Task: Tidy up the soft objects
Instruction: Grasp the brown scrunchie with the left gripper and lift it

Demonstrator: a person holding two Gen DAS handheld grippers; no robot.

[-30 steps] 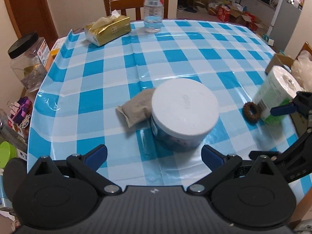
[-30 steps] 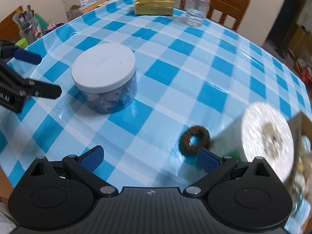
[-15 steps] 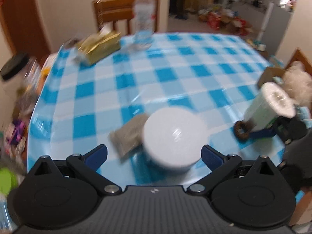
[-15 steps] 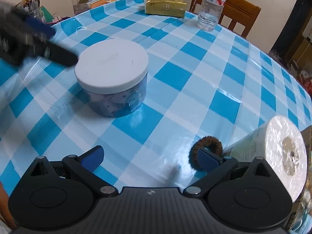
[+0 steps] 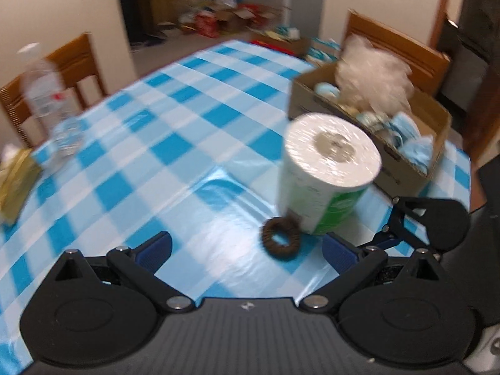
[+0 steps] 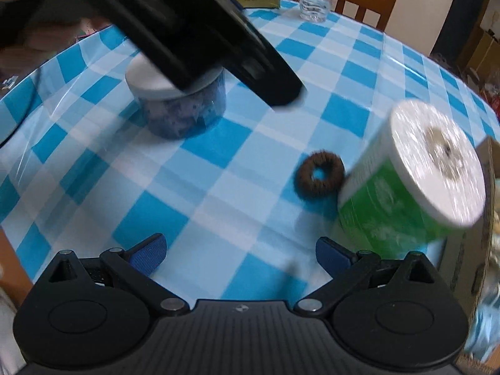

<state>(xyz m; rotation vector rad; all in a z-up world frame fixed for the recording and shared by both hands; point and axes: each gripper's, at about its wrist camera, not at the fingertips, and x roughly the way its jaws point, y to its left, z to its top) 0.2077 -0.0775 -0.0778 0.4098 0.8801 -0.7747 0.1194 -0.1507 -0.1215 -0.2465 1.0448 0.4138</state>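
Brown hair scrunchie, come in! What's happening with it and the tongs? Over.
Both tongs open, empty. Brown hair scrunchie flat on tablecloth, untouched. Paper roll right against it. Left tongs nearest.

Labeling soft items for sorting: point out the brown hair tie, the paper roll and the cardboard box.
brown hair tie (image 6: 320,175): right wrist view, ring's near band.
paper roll (image 5: 331,150): left wrist view, top face.
cardboard box (image 5: 403,162): left wrist view, near side wall.

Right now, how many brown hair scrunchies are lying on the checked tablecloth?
1. The brown scrunchie lies flat on the tablecloth, touching the base of the wrapped paper roll. More could be hidden in the cardboard box behind the roll.
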